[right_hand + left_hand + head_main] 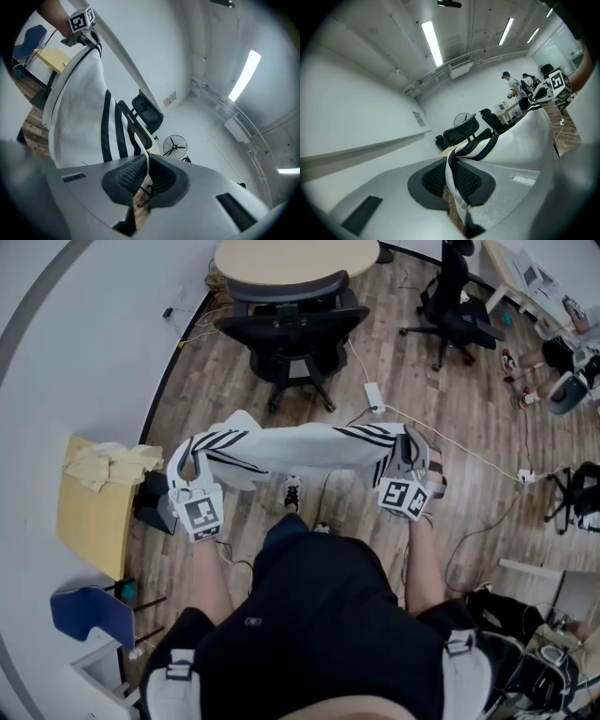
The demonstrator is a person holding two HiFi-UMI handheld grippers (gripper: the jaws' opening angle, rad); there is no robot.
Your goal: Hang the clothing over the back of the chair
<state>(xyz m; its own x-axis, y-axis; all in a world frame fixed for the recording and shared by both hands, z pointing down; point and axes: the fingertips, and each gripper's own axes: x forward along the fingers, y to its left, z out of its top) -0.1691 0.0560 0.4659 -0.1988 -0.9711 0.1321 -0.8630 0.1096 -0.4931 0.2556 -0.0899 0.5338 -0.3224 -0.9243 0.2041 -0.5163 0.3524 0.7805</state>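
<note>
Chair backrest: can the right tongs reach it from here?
Probably not yet. The right tongs, shut on the white garment, are well short of the black chair, whose backrest is beyond its seat. Only floor and a cable lie between; stepping forward should do.

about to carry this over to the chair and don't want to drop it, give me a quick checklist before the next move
1. Left gripper shut on the garment edge: ok.
2. Right gripper shut on the opposite edge: ok.
3. Garment spread between both grippers, off the floor: ok.
4. Chair back bare: ok.
5. Walking path free: not ok, a white cable crosses the floor ahead.
6. Hold firm enough for the lift: cannot tell.
</note>
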